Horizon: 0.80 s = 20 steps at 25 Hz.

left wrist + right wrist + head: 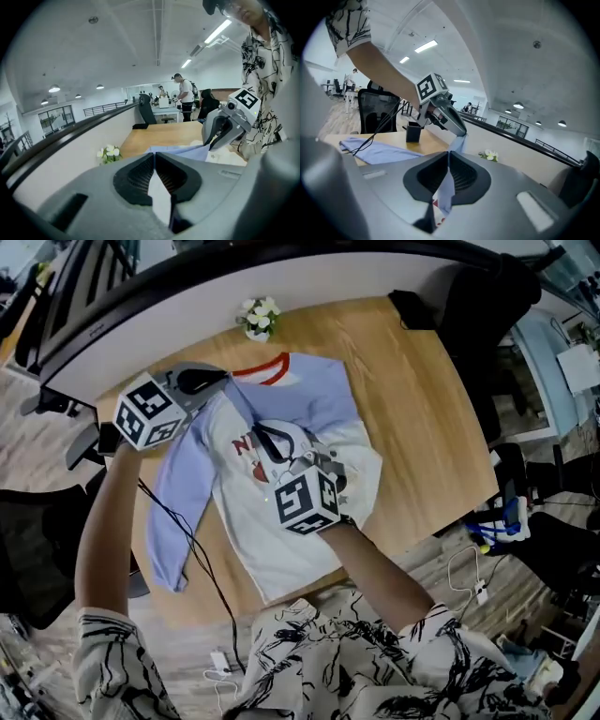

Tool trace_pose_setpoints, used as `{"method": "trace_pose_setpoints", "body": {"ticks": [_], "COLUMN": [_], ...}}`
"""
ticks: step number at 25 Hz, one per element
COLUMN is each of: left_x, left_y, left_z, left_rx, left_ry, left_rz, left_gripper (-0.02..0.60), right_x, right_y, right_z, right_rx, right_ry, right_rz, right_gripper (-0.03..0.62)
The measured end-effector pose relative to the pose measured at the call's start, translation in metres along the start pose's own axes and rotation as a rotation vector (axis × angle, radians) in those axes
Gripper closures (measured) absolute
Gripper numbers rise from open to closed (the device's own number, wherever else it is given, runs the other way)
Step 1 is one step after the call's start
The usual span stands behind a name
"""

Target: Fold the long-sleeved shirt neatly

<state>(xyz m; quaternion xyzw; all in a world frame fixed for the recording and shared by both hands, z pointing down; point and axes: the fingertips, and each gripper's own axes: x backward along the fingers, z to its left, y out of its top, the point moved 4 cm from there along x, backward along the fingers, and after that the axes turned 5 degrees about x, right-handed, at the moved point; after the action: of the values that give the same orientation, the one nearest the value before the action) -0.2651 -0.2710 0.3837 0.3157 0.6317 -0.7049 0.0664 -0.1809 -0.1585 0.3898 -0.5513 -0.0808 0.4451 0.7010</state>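
A long-sleeved shirt, white in the body with lavender sleeves and a red collar, lies on the wooden table. My left gripper is shut on cloth at the shirt's left shoulder, near the collar. My right gripper is shut on cloth over the chest print. A lavender strip runs between the two. One sleeve trails toward the table's near left edge. In the left gripper view the jaws pinch pale cloth. In the right gripper view lavender cloth sits in the closed jaws.
A small pot of white flowers stands at the table's far edge, with a black holder at the far right corner. A black cable crosses the trailing sleeve. Office chairs stand around the table. A curved rail runs behind it.
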Motion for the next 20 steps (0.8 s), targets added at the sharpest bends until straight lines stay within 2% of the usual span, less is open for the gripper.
{"method": "trace_pose_setpoints", "body": {"ticks": [6, 10, 13, 17, 20], "left_x": [-0.006, -0.002, 0.001, 0.007, 0.016], "left_y": [-0.092, -0.152, -0.186, -0.223, -0.234], "left_z": [0.021, 0.023, 0.031, 0.042, 0.049], "left_rx": [0.057, 0.137, 0.185, 0.262, 0.349], "left_ry": [0.008, -0.004, -0.003, 0.073, 0.142], "left_rz": [0.091, 0.139, 0.161, 0.230, 0.200], "left_gripper": [0.558, 0.557, 0.553, 0.545, 0.558], "right_x": [-0.063, -0.093, -0.115, -0.139, -0.149], "right_y": [-0.031, -0.051, -0.064, -0.084, -0.093], "right_z": [0.055, 0.092, 0.111, 0.134, 0.150], "right_rx": [0.052, 0.063, 0.097, 0.087, 0.074], "right_ry": [0.136, 0.232, 0.266, 0.295, 0.335], "right_rz": [0.081, 0.124, 0.148, 0.196, 0.213], "right_gripper": [0.569, 0.568, 0.566, 0.565, 0.560]}}
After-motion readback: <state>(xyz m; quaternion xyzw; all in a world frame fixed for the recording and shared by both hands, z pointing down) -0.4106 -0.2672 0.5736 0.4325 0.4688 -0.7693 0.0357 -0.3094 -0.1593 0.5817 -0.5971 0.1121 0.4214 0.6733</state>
